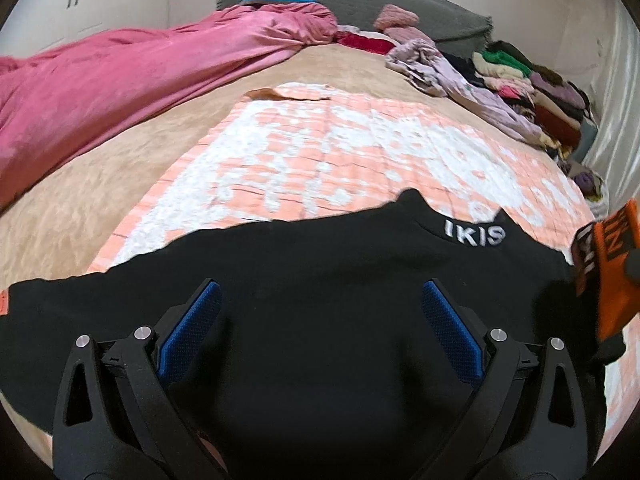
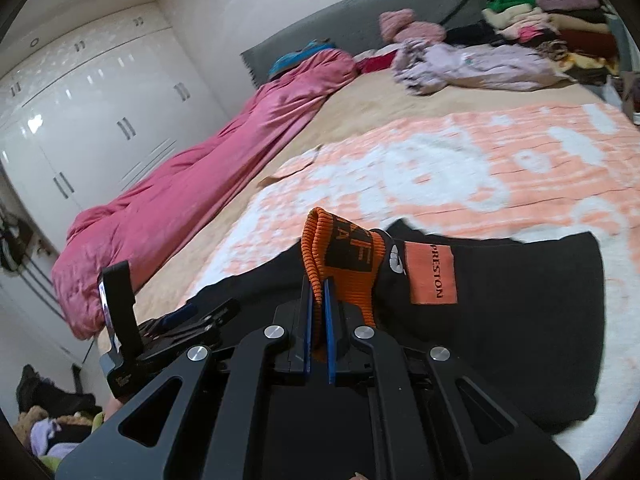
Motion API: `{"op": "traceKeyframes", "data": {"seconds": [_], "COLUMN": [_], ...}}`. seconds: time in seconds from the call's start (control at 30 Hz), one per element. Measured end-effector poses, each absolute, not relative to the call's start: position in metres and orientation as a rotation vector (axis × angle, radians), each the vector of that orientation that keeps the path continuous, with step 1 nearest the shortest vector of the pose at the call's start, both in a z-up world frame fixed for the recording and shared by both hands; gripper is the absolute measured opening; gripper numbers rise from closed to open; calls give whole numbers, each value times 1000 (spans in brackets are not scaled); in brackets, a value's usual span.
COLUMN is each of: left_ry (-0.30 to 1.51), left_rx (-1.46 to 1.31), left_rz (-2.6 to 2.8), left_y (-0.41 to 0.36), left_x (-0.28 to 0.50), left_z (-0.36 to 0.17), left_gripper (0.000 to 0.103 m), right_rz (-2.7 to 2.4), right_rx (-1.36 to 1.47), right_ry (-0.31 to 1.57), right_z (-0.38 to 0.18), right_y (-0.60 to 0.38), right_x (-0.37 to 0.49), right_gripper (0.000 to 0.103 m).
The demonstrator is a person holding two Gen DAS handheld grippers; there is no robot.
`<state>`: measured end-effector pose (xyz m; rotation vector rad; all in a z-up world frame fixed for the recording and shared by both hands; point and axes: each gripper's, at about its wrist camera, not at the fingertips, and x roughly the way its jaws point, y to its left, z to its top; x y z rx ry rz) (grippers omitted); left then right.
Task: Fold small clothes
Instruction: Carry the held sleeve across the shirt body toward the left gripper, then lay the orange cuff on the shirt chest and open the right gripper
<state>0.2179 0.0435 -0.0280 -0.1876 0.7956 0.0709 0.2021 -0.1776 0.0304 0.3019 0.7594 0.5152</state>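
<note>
- While the black garment [image 1: 312,280] lay spread across the near edge of the bed [image 1: 100,184], a rolled pink duvet [image 1: 120,76] ran along the bed's left side, with white wardrobes [image 2: 80,120] on the wall beyond it.
- Under the garment lay an orange-and-white blanket [image 1: 340,148], flat over the tan bedcover.
- Over the garment's middle the left claw [image 1: 322,328] hung wide open, its blue pads [image 1: 452,332] well apart and nothing between them.
- White letters [image 1: 474,236] showed near the garment's far edge, right of centre.
- In the right wrist view, the right claw [image 2: 318,320] was clamped shut on the garment's orange ribbed band [image 2: 340,264], which was lifted and folded over above the black cloth.
- Just right of the band, an orange patch [image 2: 432,274] reading PRESTON sat flat on the garment.
- At the bed's far right, a lilac garment [image 1: 460,80] lay crumpled beside a stack of folded clothes [image 1: 532,88] against the wall.
- Behind it all stood a grey headboard [image 1: 360,0].
</note>
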Motion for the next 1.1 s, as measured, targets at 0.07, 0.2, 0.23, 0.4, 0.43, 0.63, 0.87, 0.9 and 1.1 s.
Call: {"op": "traceKeyframes", "data": {"seconds": [0.07,0.2,0.23,0.4,0.43,0.63,0.87,0.9,1.1], "left_ry": [788,790,789,788,789,797,786,794,917], "left_rx": [-195,-228,-232,-250,-252,-264,-336,-327,-260], "left_rz": [87,98,100,98,93,29,-197,-214,-255], "left_y": [51,63,65,70,70,62,33,27,-15], "left_x": [218,219,219,220,220,221,217,217,225], "left_z": [-26,-25,-25,-25,-25,-28,-33,-34,-63], "left_gripper": [94,94,94,94,94,94,86,82,54], "right_rz": [539,573,581,609,606,545,370,349,256], "right_rx": [292,282,282,285,285,254,166,158,157], "right_ry": [777,800,805,811,807,793,766,763,760], "right_z": [25,17,15,10,9,10,5,4,-6], "right_y": [-162,-139,-134,-126,-127,-143,-189,-195,-231], "right_x": [205,211,212,215,214,211,196,194,174], "right_gripper": [5,5,5,8,8,19,40,41,44]}}
